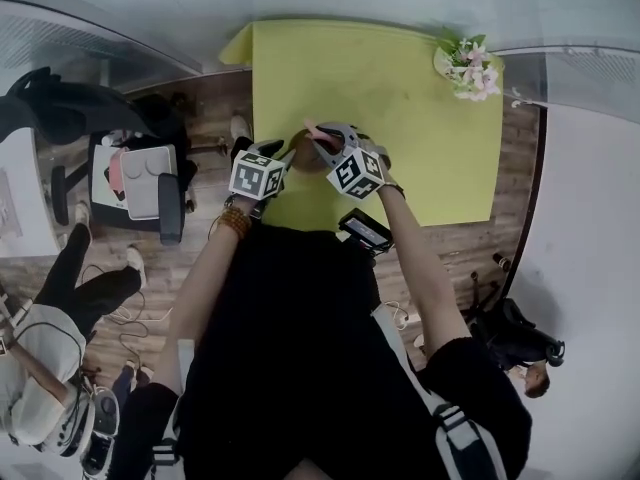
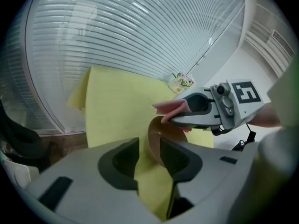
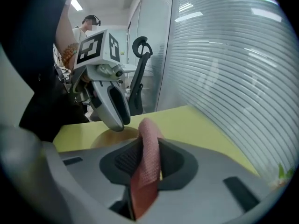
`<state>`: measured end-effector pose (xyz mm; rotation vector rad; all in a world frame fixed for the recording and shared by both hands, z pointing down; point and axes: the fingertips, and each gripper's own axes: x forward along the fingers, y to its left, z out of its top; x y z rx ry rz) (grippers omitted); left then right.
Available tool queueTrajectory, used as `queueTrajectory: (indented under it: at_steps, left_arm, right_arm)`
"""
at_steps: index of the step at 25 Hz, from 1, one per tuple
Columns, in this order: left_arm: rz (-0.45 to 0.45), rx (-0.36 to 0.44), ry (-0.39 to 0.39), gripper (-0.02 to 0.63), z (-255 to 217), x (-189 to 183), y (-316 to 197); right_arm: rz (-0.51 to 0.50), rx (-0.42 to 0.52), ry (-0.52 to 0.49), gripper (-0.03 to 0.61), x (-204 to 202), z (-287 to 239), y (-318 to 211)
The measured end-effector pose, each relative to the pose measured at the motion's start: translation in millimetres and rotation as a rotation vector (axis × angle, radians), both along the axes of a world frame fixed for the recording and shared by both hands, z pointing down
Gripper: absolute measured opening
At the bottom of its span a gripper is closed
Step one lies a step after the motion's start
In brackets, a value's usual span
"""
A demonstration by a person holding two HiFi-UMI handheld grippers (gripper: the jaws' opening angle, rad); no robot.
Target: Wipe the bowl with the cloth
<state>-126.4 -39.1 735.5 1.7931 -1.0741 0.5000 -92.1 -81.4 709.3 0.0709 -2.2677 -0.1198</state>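
Note:
On the yellow table (image 1: 400, 98), close to its near edge, a brown bowl (image 1: 312, 158) is tipped up on its side. My left gripper (image 2: 149, 157) is open: the bowl (image 2: 156, 141) has its rim between the jaws, against the right pad, with a gap to the left pad. My right gripper (image 3: 149, 155) is open around a folded pink cloth (image 3: 148, 167), which stands loose between the pads with a thin gap on its right. The cloth (image 2: 170, 108) sticks out of that gripper's tips, just over the bowl's upper edge. In the head view both grippers meet at the bowl.
A small pot of flowers (image 1: 468, 66) stands at the table's far right corner. An office chair with papers (image 1: 150, 178) is on the floor to the left. Another person (image 1: 50, 368) sits at the lower left. A glass wall with blinds lies beyond the table.

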Motion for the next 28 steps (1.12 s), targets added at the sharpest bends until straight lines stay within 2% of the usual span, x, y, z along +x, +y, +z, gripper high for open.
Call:
queueTrajectory:
  at_steps: [3,7,11,14,18,24,28]
  left_arm:
    - [0.008,-0.015,0.008,0.13,5,5,-1]
    - [0.03,-0.023,0.021,0.13,8,11,-3]
    - [0.05,-0.031,0.013,0.13,12,14,-4]
    - [0.059,-0.037,0.014,0.13,14,14,-3]
    - [0.09,-0.045,0.01,0.13,17,12,-1]
    - [0.11,-0.06,0.021,0.131,20,13,1]
    - [0.128,-0.07,0.024,0.13,24,15,1]
  right_arm:
    - [-0.017,-0.036,0.034,0.11,2,13,2]
    - [-0.013,-0.15,0.079,0.17,4,32,7]
    - [-0.014,-0.208,0.111,0.194,6,39,6]
    - [-0.068,-0.183,0.103,0.21,5,23,7]
    - [-0.159,-0.084,0.093,0.218,-4,-2,7]
    - [-0.188,-0.084,0.147,0.216,-9,19,20]
    - [-0.127,-0.077,0.145,0.202,-14,26,11]
